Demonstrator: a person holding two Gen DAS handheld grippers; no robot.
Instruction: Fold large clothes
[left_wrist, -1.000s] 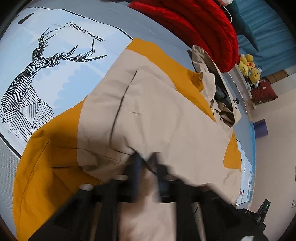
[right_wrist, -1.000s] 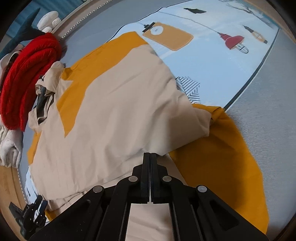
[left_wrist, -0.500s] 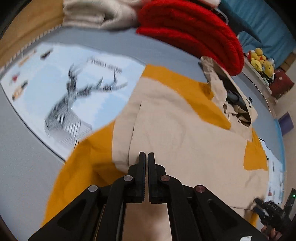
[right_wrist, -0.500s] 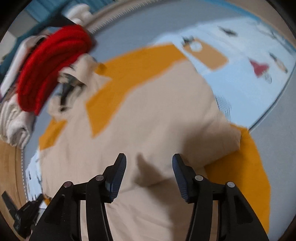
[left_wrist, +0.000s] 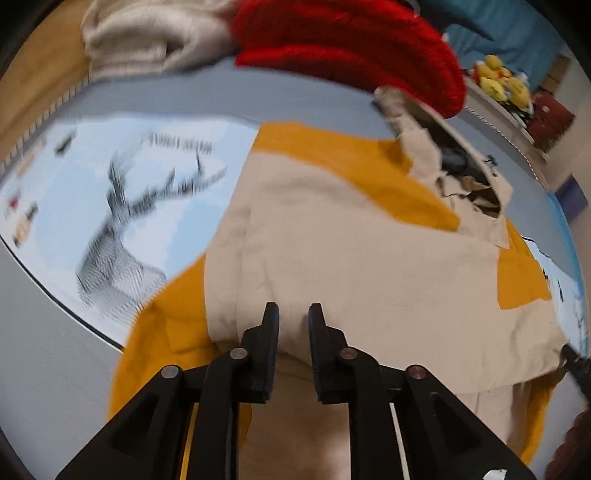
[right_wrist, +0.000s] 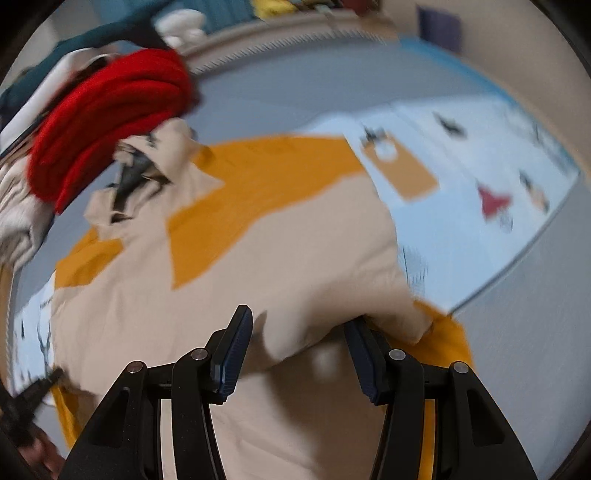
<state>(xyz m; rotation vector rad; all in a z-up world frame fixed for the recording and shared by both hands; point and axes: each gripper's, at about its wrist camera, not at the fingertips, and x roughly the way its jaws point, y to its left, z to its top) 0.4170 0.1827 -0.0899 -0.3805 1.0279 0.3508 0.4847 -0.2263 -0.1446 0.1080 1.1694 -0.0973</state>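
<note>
A large beige and mustard-yellow garment (left_wrist: 351, 258) lies spread on the bed, its lower part folded up over the body; it also shows in the right wrist view (right_wrist: 288, 251). Its hooded collar (left_wrist: 461, 173) points toward the far side. My left gripper (left_wrist: 293, 317) is slightly open and empty just above the folded beige edge. My right gripper (right_wrist: 299, 332) is wide open and empty over the same folded edge, whose corner bulges between the fingers.
A red knitted item (left_wrist: 351, 48) and a cream garment (left_wrist: 147, 33) are piled at the far side. A printed bedsheet (left_wrist: 92, 192) with a deer motif lies under the garment. Yellow plush toys (left_wrist: 498, 81) sit beyond the bed. The right gripper shows at the left wrist view's right edge (left_wrist: 576, 365).
Both grippers have let go of the folded beige fabric: the right opened first, then the left opened slightly. Both have pulled back and tilted up, showing more of the far pile.
</note>
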